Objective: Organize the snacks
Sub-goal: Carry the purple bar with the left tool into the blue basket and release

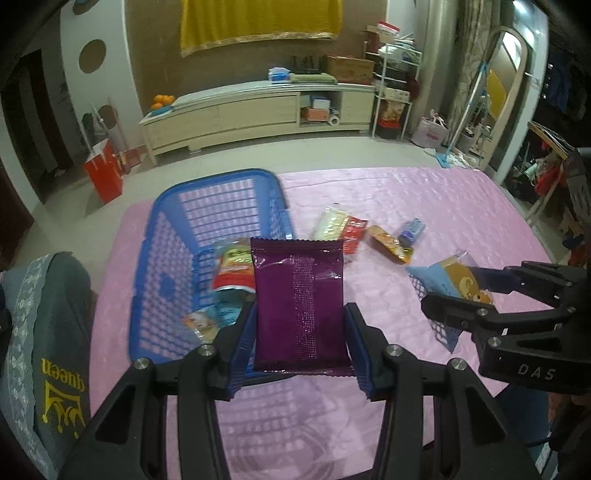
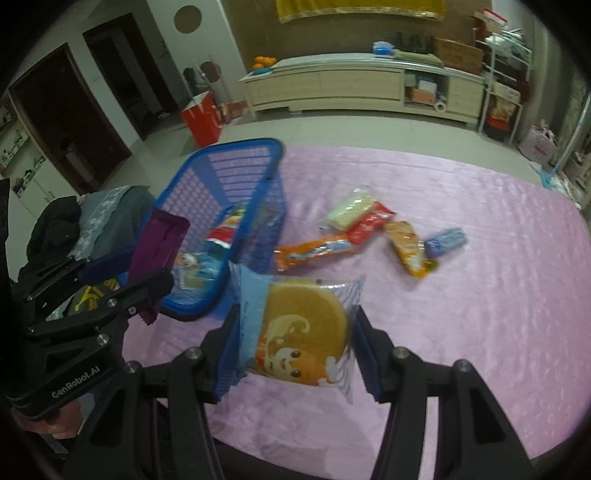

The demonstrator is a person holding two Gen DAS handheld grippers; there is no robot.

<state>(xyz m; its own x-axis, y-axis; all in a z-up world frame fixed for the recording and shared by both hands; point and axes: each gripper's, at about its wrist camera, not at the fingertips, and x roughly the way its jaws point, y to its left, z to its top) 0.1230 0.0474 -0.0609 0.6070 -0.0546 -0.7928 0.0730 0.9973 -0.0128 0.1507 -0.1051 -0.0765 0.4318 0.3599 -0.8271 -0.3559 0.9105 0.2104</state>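
background clutter only

pink quilted cover (image 1: 424,206) spreads over the bench. grey-green cushion (image 1: 55,332) with yellow "queen" crown print sits at the bench's left edge. long pale wood tv cabinet (image 1: 258,110) stands against the far wall, oranges (image 1: 162,101) on its left end, blue item (image 1: 279,74) and cardboard box (image 1: 349,68) on top further right. yellow cloth (image 1: 258,22) with gold trim hangs on the wall above. red paper bag (image 1: 103,173) on the floor left of the cabinet. white metal rack (image 1: 395,92) stuffed with boxes stands right of the cabinet. dark doorway (image 2: 62,122) at left in the right wrist view.
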